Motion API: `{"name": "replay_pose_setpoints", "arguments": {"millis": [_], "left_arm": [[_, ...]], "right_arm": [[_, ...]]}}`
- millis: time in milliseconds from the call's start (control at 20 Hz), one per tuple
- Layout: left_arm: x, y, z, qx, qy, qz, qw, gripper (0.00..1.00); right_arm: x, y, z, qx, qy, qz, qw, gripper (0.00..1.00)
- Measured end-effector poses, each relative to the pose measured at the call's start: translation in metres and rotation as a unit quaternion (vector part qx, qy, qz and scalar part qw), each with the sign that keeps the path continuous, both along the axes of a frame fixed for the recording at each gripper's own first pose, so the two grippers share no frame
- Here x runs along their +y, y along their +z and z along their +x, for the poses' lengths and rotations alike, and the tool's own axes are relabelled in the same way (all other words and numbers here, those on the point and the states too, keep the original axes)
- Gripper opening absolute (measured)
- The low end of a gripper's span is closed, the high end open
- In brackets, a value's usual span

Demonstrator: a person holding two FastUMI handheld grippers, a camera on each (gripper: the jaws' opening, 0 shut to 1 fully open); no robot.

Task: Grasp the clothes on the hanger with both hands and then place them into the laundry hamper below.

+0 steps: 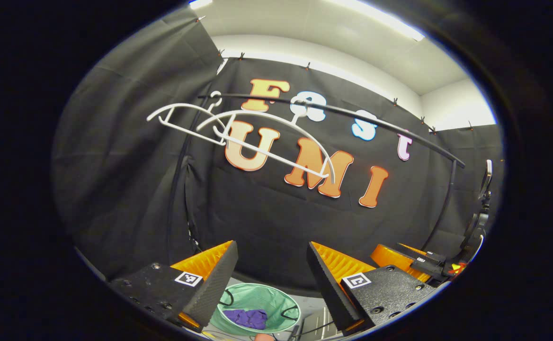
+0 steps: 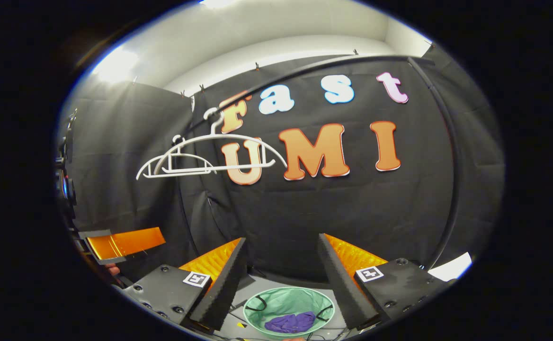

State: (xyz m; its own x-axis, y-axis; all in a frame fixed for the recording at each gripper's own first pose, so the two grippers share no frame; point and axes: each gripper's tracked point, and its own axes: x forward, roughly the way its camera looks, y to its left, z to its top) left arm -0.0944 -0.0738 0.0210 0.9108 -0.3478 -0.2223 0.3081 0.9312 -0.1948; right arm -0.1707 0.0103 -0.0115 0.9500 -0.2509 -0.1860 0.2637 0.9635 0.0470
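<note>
Both grippers (image 1: 269, 279) (image 2: 281, 277) agape, empty | purple clothes (image 2: 289, 323) below – inside hamper (image 2: 288, 299)

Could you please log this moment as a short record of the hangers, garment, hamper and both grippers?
hangers: two white hangers on the black rail, both bare
garment: purple cloth lying inside the hamper
hamper: green laundry hamper on the floor below
left hand-held gripper: open, holding nothing
right hand-held gripper: open, holding nothing
task state: clothes appear already placed
</note>
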Motion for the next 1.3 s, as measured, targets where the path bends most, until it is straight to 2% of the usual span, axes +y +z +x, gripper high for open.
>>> {"name": "replay_pose_setpoints", "arguments": {"millis": [100,150,200,250,300,350,400,450,600,650,700,1050,1300], "left_arm": [[0.008,0.015,-0.015,-0.022,0.008,0.018,1.0,0.93],[0.014,0.021,-0.023,-0.031,0.011,0.024,0.999,0.93],[0.027,0.026,-0.027,-0.038,0.015,0.029,0.999,0.93],[0.036,0.03,-0.033,-0.043,0.019,0.031,0.998,0.93],[0.043,0.034,-0.039,-0.048,0.023,0.029,0.998,0.93],[0.046,0.038,-0.046,-0.053,0.027,0.026,0.998,0.87],[0.048,0.041,-0.052,-0.057,0.032,0.024,0.998,0.87],[0.052,0.042,-0.058,-0.063,0.036,0.025,0.997,0.87],[0.06,0.046,-0.074,-0.077,0.041,0.037,0.995,0.87],[0.061,0.044,-0.078,-0.077,0.041,0.037,0.995,0.87],[0.061,0.044,-0.084,-0.077,0.038,0.034,0.996,0.87],[0.074,0.047,-0.097,-0.079,0.041,0.019,0.996,0.87],[0.084,0.052,-0.095,-0.094,0.052,0.038,0.993,0.87]], "right_arm": [[0.023,0.015,-0.017,-0.012,0.007,-0.013,1.0,1.0],[0.033,0.02,-0.026,-0.014,0.011,-0.022,1.0,0.93],[0.041,0.024,-0.035,-0.017,0.014,-0.029,0.999,0.96],[0.047,0.028,-0.043,-0.022,0.014,-0.033,0.999,0.91],[0.052,0.032,-0.051,-0.027,0.012,-0.035,0.999,0.96],[0.056,0.035,-0.058,-0.03,0.01,-0.036,0.999,0.96],[0.058,0.036,-0.064,-0.033,0.007,-0.035,0.999,0.86],[0.06,0.037,-0.07,-0.035,0.006,-0.034,0.999,0.96],[0.063,0.04,-0.086,-0.039,0.0,-0.038,0.998,0.96],[0.064,0.04,-0.089,-0.04,0.0,-0.04,0.998,0.86],[0.066,0.041,-0.093,-0.04,0.0,-0.04,0.998,0.96],[0.074,0.045,-0.111,-0.039,0.0,-0.051,0.998,0.96],[0.071,0.042,-0.114,-0.032,-0.012,-0.052,0.998,0.96]]}}
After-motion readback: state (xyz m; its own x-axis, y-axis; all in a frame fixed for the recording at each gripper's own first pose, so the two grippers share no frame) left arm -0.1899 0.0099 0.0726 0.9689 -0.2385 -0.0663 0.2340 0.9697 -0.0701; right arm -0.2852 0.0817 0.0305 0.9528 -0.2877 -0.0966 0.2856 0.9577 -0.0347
